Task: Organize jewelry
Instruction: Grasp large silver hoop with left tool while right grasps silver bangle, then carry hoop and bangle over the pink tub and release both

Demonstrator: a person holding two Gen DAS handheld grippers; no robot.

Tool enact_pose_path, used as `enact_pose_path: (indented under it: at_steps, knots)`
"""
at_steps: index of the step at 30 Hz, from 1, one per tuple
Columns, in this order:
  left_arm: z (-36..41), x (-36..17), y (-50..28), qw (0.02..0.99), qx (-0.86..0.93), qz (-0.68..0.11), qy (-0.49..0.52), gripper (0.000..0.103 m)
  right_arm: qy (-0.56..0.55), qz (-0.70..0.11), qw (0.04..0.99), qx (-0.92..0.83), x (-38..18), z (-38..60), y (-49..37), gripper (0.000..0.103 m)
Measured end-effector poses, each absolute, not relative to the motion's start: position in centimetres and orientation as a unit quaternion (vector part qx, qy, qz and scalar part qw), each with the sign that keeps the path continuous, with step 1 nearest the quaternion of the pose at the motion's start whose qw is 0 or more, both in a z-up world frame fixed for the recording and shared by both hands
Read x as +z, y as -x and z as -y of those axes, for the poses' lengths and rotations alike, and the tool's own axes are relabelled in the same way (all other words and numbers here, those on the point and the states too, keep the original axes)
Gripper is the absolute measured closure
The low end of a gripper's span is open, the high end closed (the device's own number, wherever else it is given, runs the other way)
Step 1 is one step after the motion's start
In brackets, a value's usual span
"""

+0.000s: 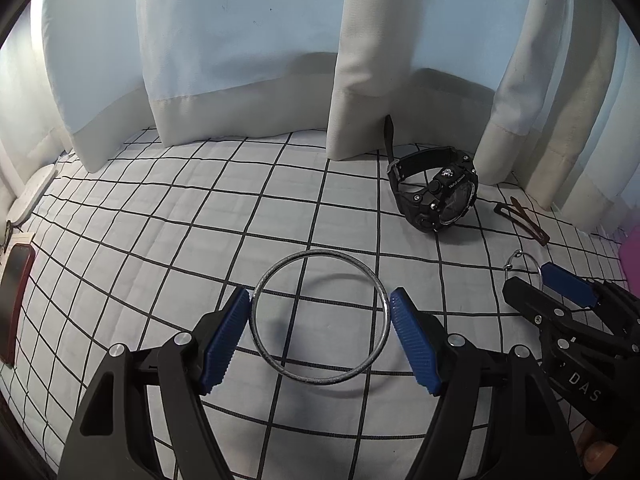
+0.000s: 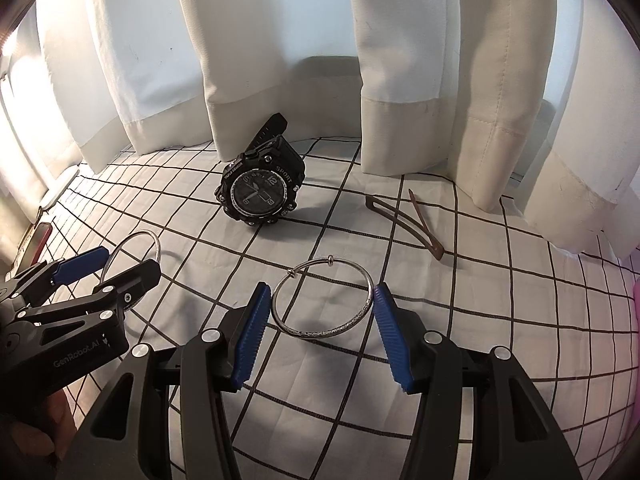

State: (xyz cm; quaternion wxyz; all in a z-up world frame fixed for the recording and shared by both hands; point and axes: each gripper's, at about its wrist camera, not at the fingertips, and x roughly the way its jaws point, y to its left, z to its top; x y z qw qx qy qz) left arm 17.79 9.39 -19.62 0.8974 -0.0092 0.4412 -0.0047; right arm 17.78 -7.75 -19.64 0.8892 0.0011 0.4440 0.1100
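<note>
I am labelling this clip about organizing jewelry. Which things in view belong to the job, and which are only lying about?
Belong to the job:
- plain silver bangle, held in left gripper
- silver bangle with small beads, held in right gripper
- black sport watch
- brown hair clip

Lying about:
- red phone
- white curtains
- checked bedsheet

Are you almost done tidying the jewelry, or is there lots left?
Nothing looks put away yet. In hand: the left gripper holds the plain bangle across its width, and the right gripper holds the bangle with little rings. Left: the watch and the brown clip lie loose on the checked sheet. No box or tray is in view.
</note>
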Motion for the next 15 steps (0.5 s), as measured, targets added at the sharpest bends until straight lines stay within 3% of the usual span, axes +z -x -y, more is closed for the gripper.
enact_pose_path:
  at_steps: [15]
  knots:
    - [-7.6,-13.8,-14.9,0.908,-0.039,-0.417,-0.028,0.033,-0.014,-0.424,0.901,0.089,-13.4,9.9,-13.7,0.051]
